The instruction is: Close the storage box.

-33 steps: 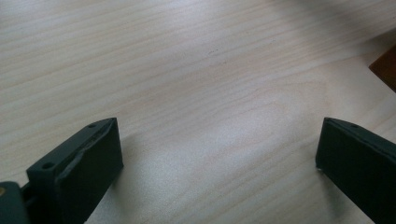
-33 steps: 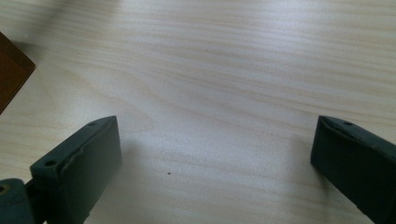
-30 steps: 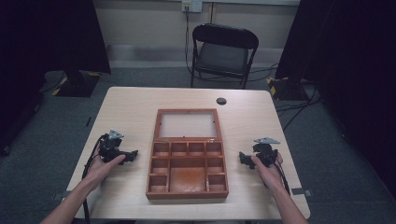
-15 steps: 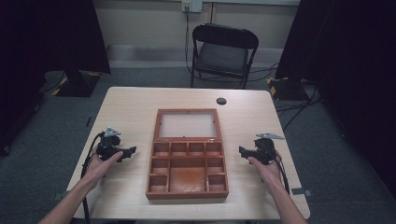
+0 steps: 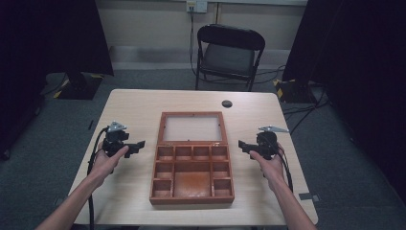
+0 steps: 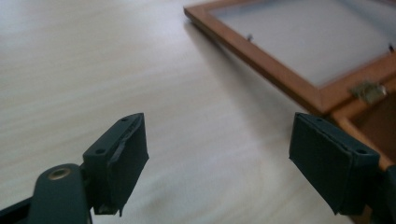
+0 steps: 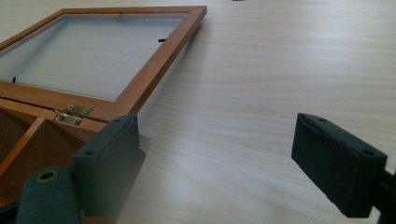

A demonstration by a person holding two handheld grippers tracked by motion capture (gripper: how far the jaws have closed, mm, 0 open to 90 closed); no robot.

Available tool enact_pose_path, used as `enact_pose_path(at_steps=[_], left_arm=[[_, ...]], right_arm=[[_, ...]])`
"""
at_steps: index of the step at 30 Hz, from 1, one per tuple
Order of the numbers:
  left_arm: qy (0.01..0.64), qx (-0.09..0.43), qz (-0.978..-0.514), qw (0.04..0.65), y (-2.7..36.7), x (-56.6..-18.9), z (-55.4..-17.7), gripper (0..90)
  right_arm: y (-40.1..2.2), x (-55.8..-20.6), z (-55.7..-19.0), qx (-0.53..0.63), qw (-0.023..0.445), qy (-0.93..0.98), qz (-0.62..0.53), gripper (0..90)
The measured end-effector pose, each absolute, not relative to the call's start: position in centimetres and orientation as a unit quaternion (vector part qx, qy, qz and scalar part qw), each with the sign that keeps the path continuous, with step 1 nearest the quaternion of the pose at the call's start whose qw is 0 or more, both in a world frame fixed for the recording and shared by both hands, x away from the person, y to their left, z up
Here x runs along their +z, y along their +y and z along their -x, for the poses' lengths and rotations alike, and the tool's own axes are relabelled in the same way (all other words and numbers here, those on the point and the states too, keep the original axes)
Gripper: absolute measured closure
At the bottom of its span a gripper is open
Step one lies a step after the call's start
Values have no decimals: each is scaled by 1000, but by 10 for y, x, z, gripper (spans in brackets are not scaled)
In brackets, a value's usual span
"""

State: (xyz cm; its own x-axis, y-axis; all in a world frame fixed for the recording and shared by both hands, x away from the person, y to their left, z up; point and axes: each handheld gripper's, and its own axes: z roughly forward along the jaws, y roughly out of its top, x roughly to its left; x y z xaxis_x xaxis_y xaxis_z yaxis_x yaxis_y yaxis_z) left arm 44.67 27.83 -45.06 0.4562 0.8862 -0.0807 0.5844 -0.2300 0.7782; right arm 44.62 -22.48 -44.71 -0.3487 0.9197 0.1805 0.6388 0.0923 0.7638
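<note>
The table point(image 5: 134, 110) under both grippers is pale wood-look laminate, smooth, with a soft sheen and fine straight grain. Between the grippers lies the box point(image 5: 191, 194) of reddish-brown varnished wood, its open lid point(image 5: 192, 115) framing a frosted, matt pane and joined by small shiny brass-coloured metal hinges point(image 7: 72, 114). The left gripper point(image 6: 233, 154) and right gripper point(image 7: 229, 158) have matt black plastic jaws faced with dull, rubbery-looking pads.
</note>
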Motion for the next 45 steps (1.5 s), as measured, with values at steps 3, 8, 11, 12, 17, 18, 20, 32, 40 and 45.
enact_pose_path(at_steps=[3, 8, 11, 12, 17, 18, 20, 32, 40, 45], left_arm=[[484, 190, -757, 396, 275, -440, -459, 182], [471, 199, -764, 394, 263, -422, -480, 190], [474, 180, -759, 408, 257, -421, -489, 200], [475, 172, -758, 413, 254, -421, -492, 198], [483, 125, -761, 414, 241, -439, -502, 195], [483, 125, -761, 414, 241, -439, -502, 196], [488, 119, -760, 411, 238, -446, -503, 197], [532, 45, -743, 404, 228, -467, -509, 199], [535, 44, -745, 395, 220, -473, -512, 189], [533, 33, -747, 395, 215, -474, -513, 181]], right_arm=[[-216, -441, -456, 407, 177, 722, -530, 154], [-203, -435, -474, 419, 164, 719, -529, 154], [-197, -433, -484, 419, 155, 722, -529, 155], [-193, -433, -490, 418, 148, 725, -527, 155], [-174, -440, -511, 422, 116, 730, -525, 181], [-174, -440, -511, 422, 116, 730, -525, 181], [-168, -449, -514, 410, 112, 739, -523, 179], [-154, -471, -521, 392, 79, 737, -544, 170], [-150, -477, -521, 398, 66, 730, -552, 140], [-143, -479, -523, 405, 60, 727, -551, 140]])
